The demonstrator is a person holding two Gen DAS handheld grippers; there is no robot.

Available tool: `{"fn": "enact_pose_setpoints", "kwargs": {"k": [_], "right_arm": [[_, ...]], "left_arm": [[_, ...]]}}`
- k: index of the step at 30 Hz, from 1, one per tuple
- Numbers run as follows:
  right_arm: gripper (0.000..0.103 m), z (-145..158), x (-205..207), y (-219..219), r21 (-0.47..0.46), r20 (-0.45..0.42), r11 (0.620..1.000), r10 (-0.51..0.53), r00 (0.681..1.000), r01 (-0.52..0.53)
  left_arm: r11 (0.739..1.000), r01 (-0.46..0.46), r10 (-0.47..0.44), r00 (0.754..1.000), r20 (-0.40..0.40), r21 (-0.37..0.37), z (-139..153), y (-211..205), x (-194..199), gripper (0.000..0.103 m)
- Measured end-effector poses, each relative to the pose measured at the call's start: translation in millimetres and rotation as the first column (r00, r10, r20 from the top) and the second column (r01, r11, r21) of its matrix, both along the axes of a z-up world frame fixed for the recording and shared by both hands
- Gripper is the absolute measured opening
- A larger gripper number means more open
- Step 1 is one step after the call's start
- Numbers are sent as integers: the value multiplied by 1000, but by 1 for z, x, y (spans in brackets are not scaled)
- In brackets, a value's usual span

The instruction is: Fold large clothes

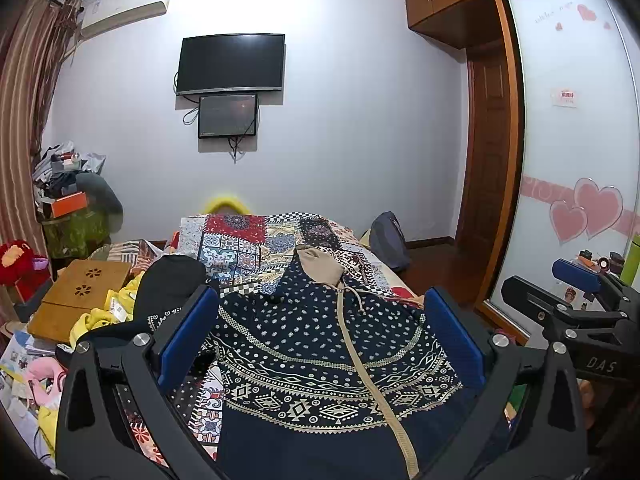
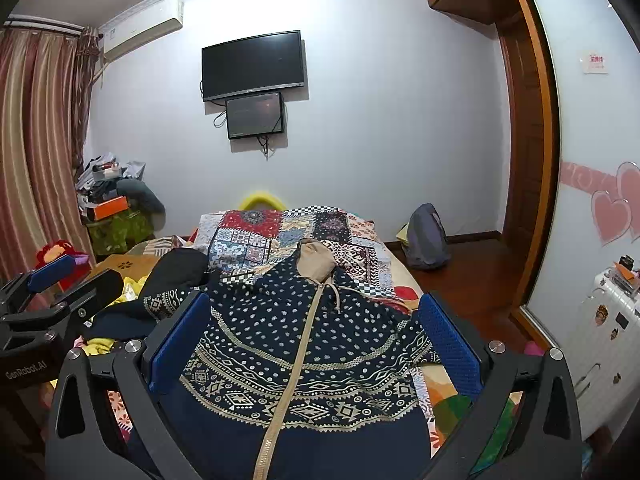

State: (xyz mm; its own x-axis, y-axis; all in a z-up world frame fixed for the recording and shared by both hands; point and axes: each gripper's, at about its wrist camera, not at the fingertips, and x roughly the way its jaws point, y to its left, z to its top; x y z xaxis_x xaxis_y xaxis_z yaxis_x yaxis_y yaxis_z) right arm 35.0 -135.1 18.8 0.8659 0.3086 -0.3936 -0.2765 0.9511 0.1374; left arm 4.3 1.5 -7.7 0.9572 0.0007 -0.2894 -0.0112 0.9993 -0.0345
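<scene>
Both hand-held grippers, left (image 1: 320,336) and right (image 2: 316,336), spread (nothing held) above hoodie (image 1: 320,360).

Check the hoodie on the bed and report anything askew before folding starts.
The navy patterned hoodie lies face up and zipped, but unevenly: one sleeve is bunched off toward the black garment, and the tan hood sits crumpled. Nothing looks damaged.
</scene>
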Motion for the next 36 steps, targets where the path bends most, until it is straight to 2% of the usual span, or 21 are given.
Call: {"fn": "enact_pose_setpoints", "kwargs": {"k": [36], "right_arm": [[103, 3, -2, 2, -6, -1, 1000, 7, 1000, -7]], "left_arm": [[1000, -23, 23, 1000, -12, 14, -1, 2, 2, 103]]}}
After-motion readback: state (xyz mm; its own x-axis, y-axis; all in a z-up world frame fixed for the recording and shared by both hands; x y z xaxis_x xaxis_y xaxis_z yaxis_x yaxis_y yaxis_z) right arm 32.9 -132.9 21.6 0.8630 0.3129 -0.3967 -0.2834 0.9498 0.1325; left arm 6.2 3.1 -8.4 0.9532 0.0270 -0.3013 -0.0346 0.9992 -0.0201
